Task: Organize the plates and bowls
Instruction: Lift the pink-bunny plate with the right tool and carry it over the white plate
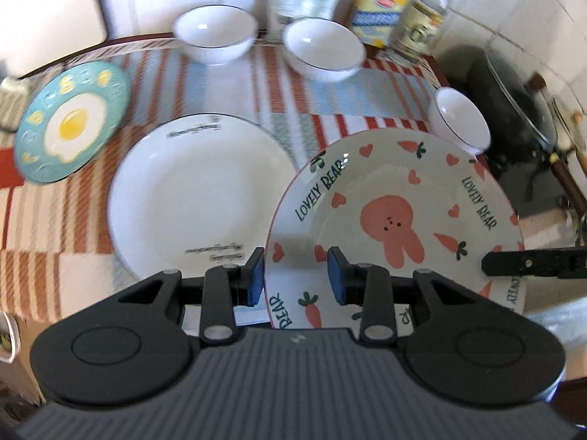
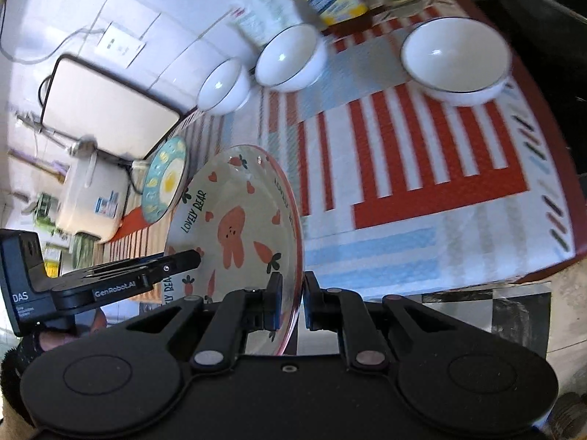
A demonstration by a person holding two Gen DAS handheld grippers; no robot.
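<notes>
A cartoon rabbit plate (image 1: 396, 216) marked "LOVELY BEAR" is held tilted above the striped mat. My right gripper (image 2: 291, 302) is shut on its rim (image 2: 293, 256); its finger shows in the left wrist view (image 1: 513, 264). My left gripper (image 1: 295, 278) is open, its jaws straddling the plate's near left rim without closing on it. A plain white plate (image 1: 198, 198) lies on the mat to the left. A blue fried-egg plate (image 1: 71, 121) lies further left. Three white bowls (image 1: 214, 33) (image 1: 323, 47) (image 1: 462, 117) stand behind.
Bottles and a yellow carton (image 1: 381, 7) stand against the tiled wall. A black wok (image 1: 513, 110) sits at the right. A rice cooker (image 2: 91, 198) and a tray (image 2: 106, 110) stand at the left. The striped mat (image 2: 422, 183) ends at the counter's edge.
</notes>
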